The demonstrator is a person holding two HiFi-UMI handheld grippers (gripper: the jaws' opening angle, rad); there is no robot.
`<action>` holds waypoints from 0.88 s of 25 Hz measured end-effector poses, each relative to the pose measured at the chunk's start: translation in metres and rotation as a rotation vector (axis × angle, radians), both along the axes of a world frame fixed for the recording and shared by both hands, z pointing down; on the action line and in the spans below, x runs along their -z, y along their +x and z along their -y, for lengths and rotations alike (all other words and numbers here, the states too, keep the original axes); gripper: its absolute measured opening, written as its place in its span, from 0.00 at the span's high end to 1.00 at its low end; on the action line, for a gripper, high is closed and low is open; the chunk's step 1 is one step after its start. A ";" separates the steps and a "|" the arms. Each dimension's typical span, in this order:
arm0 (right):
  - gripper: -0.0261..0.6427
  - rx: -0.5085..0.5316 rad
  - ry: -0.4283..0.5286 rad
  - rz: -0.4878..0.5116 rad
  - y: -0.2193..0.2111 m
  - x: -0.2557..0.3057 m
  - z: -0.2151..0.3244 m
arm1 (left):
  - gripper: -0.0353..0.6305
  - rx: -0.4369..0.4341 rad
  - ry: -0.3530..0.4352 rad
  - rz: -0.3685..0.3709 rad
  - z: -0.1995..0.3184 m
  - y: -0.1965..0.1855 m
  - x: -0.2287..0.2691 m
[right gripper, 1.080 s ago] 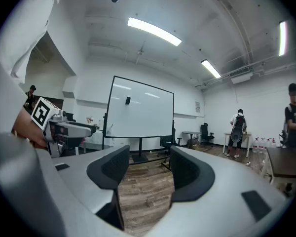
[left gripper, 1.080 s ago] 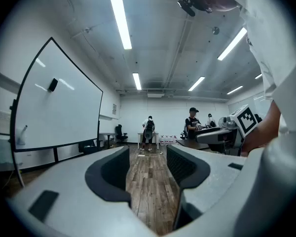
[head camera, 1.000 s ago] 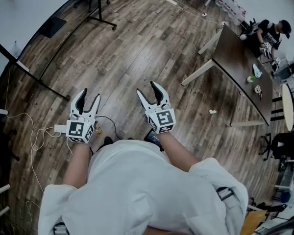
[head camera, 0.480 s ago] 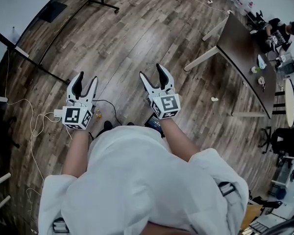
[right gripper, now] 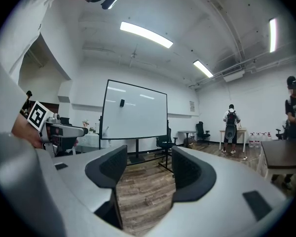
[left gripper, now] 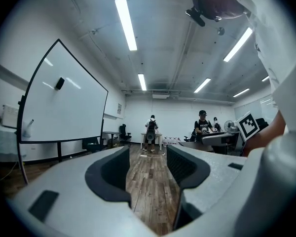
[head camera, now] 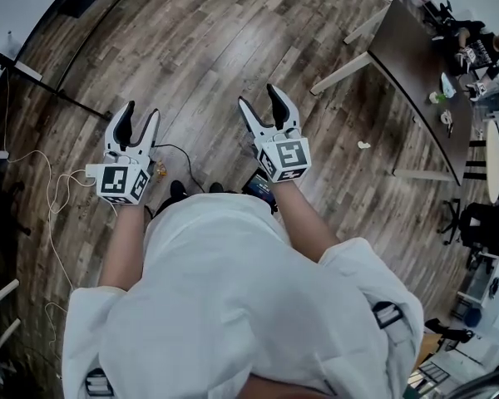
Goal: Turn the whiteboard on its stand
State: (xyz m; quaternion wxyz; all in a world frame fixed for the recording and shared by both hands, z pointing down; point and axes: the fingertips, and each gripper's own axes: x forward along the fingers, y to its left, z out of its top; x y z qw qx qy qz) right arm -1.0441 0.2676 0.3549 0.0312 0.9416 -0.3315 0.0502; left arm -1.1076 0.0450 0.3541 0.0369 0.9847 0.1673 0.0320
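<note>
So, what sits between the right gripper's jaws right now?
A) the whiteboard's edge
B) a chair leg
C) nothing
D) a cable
C: on the right gripper the jaws, which have just been opening, stand apart with only wood floor showing between them; the whiteboard stands off across the room.

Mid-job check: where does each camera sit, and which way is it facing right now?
Head view: on the person's head, looking steeply down at the wood floor; shows white sleeves, left gripper, right gripper.
Left gripper view: rides the left gripper, looking level along its open, empty jaws down the room; whiteboard at left, sleeve at right.
Right gripper view: rides the right gripper; its empty jaws, just opened wider, face the whiteboard ahead; sleeve at left.
Shared: both gripper views show the whiteboard.
</note>
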 end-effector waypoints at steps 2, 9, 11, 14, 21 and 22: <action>0.55 -0.002 0.002 0.004 -0.002 -0.002 -0.011 | 0.62 0.001 -0.009 0.008 -0.009 -0.001 -0.003; 0.56 0.008 0.006 0.004 -0.008 -0.013 -0.049 | 0.62 -0.012 0.003 -0.016 -0.048 -0.003 -0.001; 0.56 0.009 0.010 0.010 -0.010 -0.017 -0.056 | 0.62 -0.010 0.003 -0.012 -0.053 -0.004 -0.003; 0.58 0.000 0.022 0.026 -0.011 -0.023 -0.066 | 0.62 -0.011 0.005 0.001 -0.059 -0.007 -0.006; 0.58 -0.016 0.020 0.029 0.002 -0.029 -0.067 | 0.62 -0.008 -0.006 0.026 -0.056 0.007 -0.020; 0.58 -0.019 0.019 0.028 0.006 -0.030 -0.066 | 0.62 -0.007 -0.013 0.026 -0.055 0.012 -0.021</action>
